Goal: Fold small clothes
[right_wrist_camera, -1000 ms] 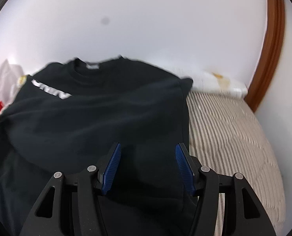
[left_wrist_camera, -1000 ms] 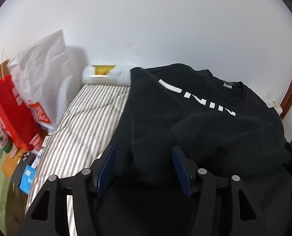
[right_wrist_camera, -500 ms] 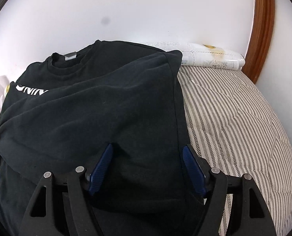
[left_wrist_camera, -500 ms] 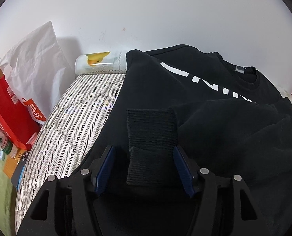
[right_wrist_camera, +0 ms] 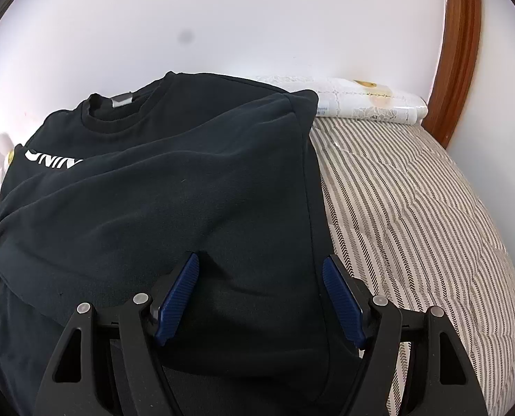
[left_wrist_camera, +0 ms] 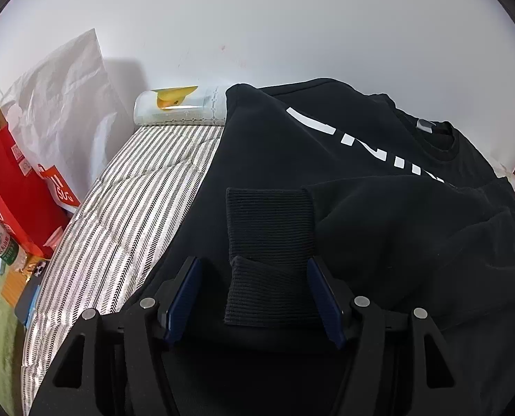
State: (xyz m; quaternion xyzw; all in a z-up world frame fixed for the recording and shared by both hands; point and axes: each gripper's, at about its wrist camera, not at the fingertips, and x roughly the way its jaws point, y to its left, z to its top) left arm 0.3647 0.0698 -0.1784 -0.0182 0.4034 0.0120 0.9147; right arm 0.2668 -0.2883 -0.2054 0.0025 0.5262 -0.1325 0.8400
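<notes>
On the far left of the left wrist view, beside the bed, a red box stands against a crumpled white paper bag. Next comes the striped mattress, with a rolled clear plastic sheet lying at its head against the white wall. The black sweatshirt is spread on the mattress, collar toward the wall, white lettering across the chest. A sleeve is folded in over the body, and its ribbed cuff lies doubled over between the blue pads of the left tool. That tool's jaws stand apart, one on each side of the cuff; whether they touch it cannot be told.

In the right wrist view the sweatshirt fills the left and middle, the folded sleeve lying across its front. The right tool sits low over the cloth near the garment's right edge, jaws wide apart and gripping nothing. To the right lies bare striped mattress, the plastic roll at its head, and a curved wooden frame beyond.
</notes>
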